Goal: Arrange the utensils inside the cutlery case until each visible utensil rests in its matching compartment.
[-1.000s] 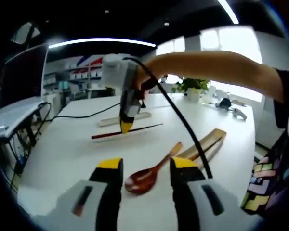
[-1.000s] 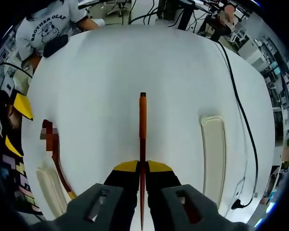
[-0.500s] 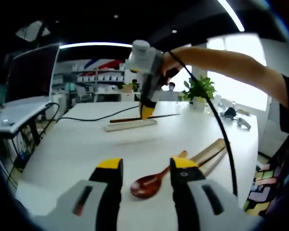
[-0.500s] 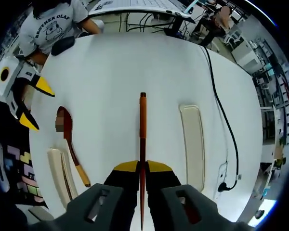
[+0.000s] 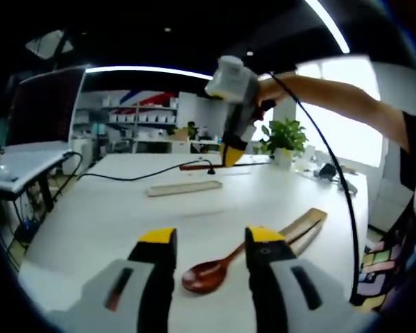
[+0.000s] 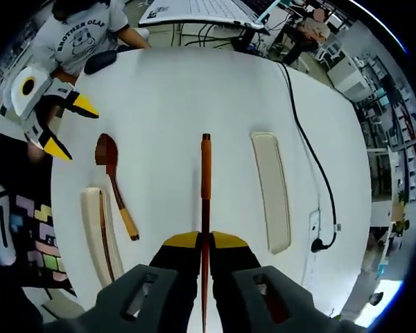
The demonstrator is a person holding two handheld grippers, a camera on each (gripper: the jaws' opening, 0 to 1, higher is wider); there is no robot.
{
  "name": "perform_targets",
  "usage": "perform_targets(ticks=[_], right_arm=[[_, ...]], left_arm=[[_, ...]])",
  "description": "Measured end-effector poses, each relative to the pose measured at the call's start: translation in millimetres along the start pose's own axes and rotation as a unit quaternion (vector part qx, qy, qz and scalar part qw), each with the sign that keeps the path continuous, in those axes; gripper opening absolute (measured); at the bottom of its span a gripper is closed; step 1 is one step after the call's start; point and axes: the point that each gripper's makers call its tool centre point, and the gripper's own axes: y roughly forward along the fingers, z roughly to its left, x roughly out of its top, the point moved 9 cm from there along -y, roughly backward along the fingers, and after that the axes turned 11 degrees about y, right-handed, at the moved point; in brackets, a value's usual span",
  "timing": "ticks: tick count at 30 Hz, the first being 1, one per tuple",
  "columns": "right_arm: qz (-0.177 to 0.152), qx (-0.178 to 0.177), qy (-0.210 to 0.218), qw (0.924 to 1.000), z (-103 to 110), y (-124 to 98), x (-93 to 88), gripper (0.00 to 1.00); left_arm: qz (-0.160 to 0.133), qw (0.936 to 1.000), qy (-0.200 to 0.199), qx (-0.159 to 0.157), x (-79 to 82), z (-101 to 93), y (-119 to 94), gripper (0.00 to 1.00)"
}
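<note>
**Desk:** One chopstick [image 6: 205,182] is up in the air, then?

**Floor:** Yes. Your right gripper [image 6: 204,241] has its jaws pinched tight on the shaft, and the orange end points away from you, high over the white table [image 6: 180,90]. From the left gripper view the same stick [image 5: 215,165] juts sideways out of the right gripper [image 5: 230,154], held well above the tabletop.

**Desk:** How will it handle?

**Floor:** By the look of it, light, thin and stiff, probably lacquered and so slippery. You hold it toward one end, so the long free end may swing; keep the squeeze firm and lower it level.

**Desk:** And the rest?

**Floor:** A wooden spoon [image 6: 114,182] lies loose on the table, dark bowl away from you, pale handle nearer. Take it mid-handle, where it is narrow and straight. Just beside it sits the case half [image 6: 99,232] with a dark stick already lying in it. The other long cream tray [image 6: 271,189] lies well apart, near the black cable [image 6: 312,182].

**Desk:** Your left?

**Floor:** The left gripper [image 5: 209,243] hovers above the spoon [image 5: 216,268], jaws apart and holding nothing.
</note>
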Motion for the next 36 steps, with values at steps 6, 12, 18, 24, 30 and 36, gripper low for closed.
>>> perform_targets(ticks=[6, 12, 18, 24, 30, 36], right_arm=[[-0.001, 0.008, 0.003, 1.0, 5, 0, -19.9, 0.02], [-0.014, 0.021, 0.017, 0.9995, 24, 0, -31.0, 0.02], [-0.029, 0.049, -0.008, 0.9983, 50, 0, -49.0, 0.02], [-0.042, 0.078, -0.018, 0.9959, 68, 3, -64.2, 0.02], [-0.046, 0.1, -0.029, 0.9935, 82, 15, -82.4, 0.02], [-0.07, 0.131, -0.022, 0.9887, 87, 23, -89.2, 0.02]], left_arm=[[0.0, 1.0, -0.006, -0.001, -0.8, -1.5, 2, 0.41], [-0.002, 0.9999, -0.009, -0.005, -0.1, -2.6, 4, 0.41], [-0.001, 0.9999, -0.011, -0.005, -0.9, -2.2, 4, 0.41], [-0.001, 0.9999, -0.017, -0.003, -2.6, -0.3, 5, 0.41], [-0.002, 0.9998, -0.017, -0.004, -2.6, -0.9, 4, 0.41], [0.006, 0.9998, -0.017, 0.001, -6.7, 1.5, 3, 0.41]])
